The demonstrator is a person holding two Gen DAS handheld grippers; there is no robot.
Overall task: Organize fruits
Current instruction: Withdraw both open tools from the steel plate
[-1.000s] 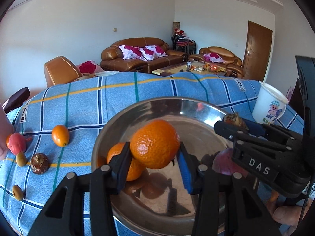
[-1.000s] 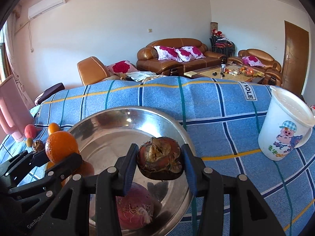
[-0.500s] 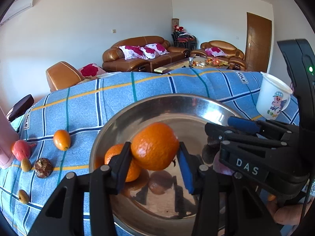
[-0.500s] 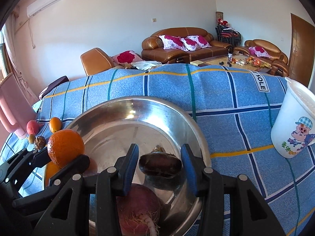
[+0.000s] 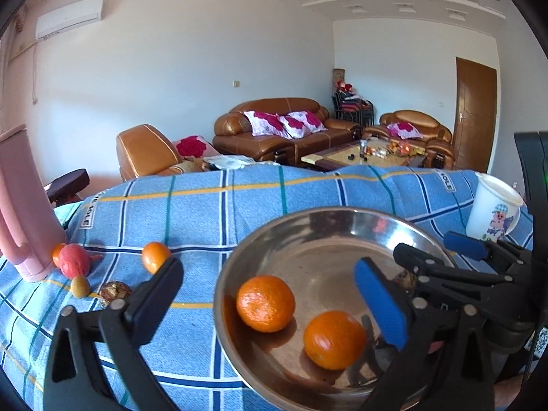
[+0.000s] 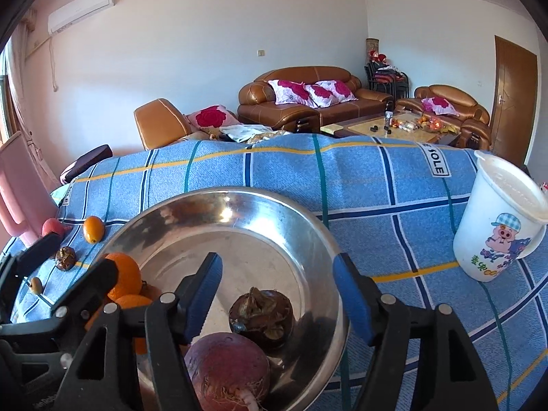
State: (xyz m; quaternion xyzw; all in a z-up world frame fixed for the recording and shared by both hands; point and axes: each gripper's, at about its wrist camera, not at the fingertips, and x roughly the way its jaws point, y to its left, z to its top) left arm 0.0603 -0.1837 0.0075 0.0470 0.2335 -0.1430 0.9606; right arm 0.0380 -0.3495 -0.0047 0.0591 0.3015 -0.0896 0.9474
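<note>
- On the blue checked cloth over the bench, left of the bowl, I see loose fruit waiting: a small orange kumquat and a pink-red fruit.
- My left gripper has its fingers wide, empty; two round oranges lie in the shiny steel bowl, where I judge fruit is being collected.
- My right gripper is spread wide too, above a brown scaly fruit and a purple-red bulb; the left view mostly hides these two.

Steel bowl, round, shiny: holds two oranges lying apart, one brown mangosteen calyx-up, one reddish-purple root-like fruit (kind unclear). On the cloth left of it: small orange, pink fruit, brown fruit, small olive-brown fruit.
</note>
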